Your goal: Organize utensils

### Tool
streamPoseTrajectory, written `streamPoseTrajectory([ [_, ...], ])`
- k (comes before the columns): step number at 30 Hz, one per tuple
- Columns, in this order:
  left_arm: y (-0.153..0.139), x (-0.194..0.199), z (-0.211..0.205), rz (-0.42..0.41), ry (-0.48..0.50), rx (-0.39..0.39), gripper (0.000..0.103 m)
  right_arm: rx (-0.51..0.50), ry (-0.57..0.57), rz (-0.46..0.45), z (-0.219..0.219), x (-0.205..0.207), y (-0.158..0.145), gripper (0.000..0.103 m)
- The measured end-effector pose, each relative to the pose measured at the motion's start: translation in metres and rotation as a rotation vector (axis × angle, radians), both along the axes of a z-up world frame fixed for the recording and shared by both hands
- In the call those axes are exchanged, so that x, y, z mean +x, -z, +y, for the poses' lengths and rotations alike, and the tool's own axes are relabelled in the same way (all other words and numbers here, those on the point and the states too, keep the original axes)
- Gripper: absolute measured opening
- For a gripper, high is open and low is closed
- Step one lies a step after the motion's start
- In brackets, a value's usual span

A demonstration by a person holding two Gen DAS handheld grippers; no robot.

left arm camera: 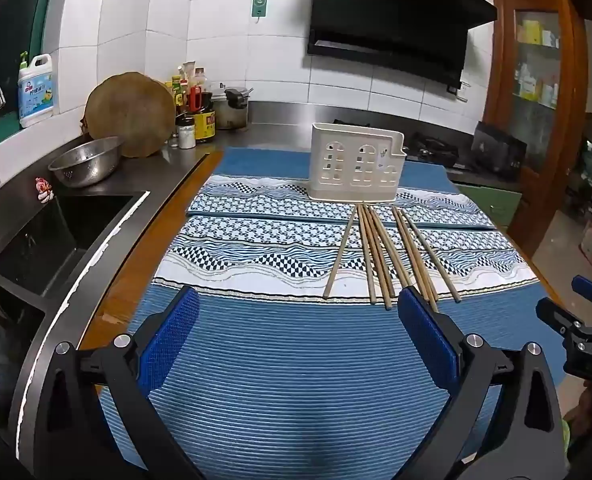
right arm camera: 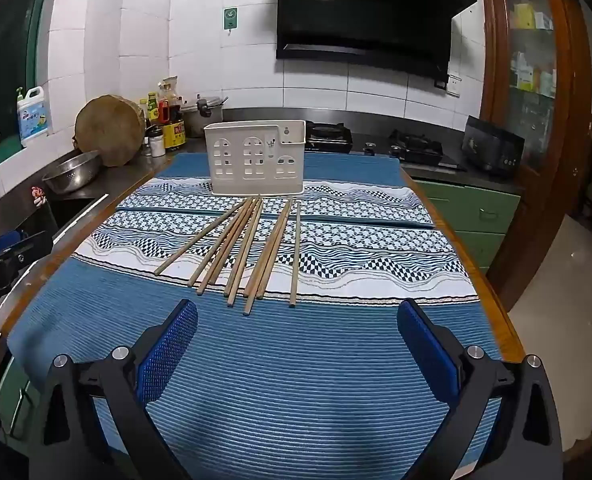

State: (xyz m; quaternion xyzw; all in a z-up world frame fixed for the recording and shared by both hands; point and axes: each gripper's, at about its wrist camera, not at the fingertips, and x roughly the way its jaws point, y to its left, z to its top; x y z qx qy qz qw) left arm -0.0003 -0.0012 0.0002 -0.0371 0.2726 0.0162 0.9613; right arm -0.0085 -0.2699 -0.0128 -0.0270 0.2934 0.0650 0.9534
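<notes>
A: Where does everything sit right now?

B: The chopsticks (right arm camera: 251, 248) lie loose on the patterned cloth (right arm camera: 376, 264), fanned out, their far tips bunched just in front of the white holder (right arm camera: 255, 158) and their near ends spread toward the blue mat (right arm camera: 296, 380). The holder stands upright near the far edge of the table (right arm camera: 508, 332), and I see nothing in it from here.

A: And the grippers?

B: Both gape wide with nothing between the pads. The left gripper (left arm camera: 298, 332) hovers over the mat's near edge, angled downward, with the near ends of a few sticks just beyond its right finger. The right gripper (right arm camera: 296, 340) hangs likewise, the fan lying ahead of it, slightly left of centre.

A: So the step in hand is the first pick?

B: I judge so. Best to take one stick, or a neat pair, not a handful. The single stick at the right edge of the fan (right arm camera: 295, 256) lies apart from its neighbours, so it looks the easiest start for the right gripper.

A: How should it be gripped?

B: Straddle it across its length, close to the thick near end, and close gently so it cannot roll. Then tip it upright before lowering it into a compartment. The crossed sticks in the middle may drag each other, so leave those for later.
</notes>
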Motion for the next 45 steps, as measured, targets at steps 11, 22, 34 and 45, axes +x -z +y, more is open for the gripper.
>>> streamPoseTrajectory([
  [11, 0.007, -0.001, -0.013, -0.006, 0.004, 0.001, 0.098, 0.007, -0.006, -0.009, 0.001, -0.003, 0.001, 0.097],
  [22, -0.001, -0.001, -0.003, 0.003, -0.001, 0.001, 0.098, 0.011, -0.007, -0.006, 0.001, -0.001, -0.001, 0.097],
  [34, -0.004, 0.001, 0.0, -0.006, 0.0, 0.004, 0.098, 0.01, -0.015, -0.008, 0.006, 0.0, -0.001, 0.097],
  [45, -0.004, 0.002, 0.001, -0.006, -0.008, 0.004, 0.098, 0.009, -0.014, 0.0, 0.007, 0.001, 0.002, 0.097],
])
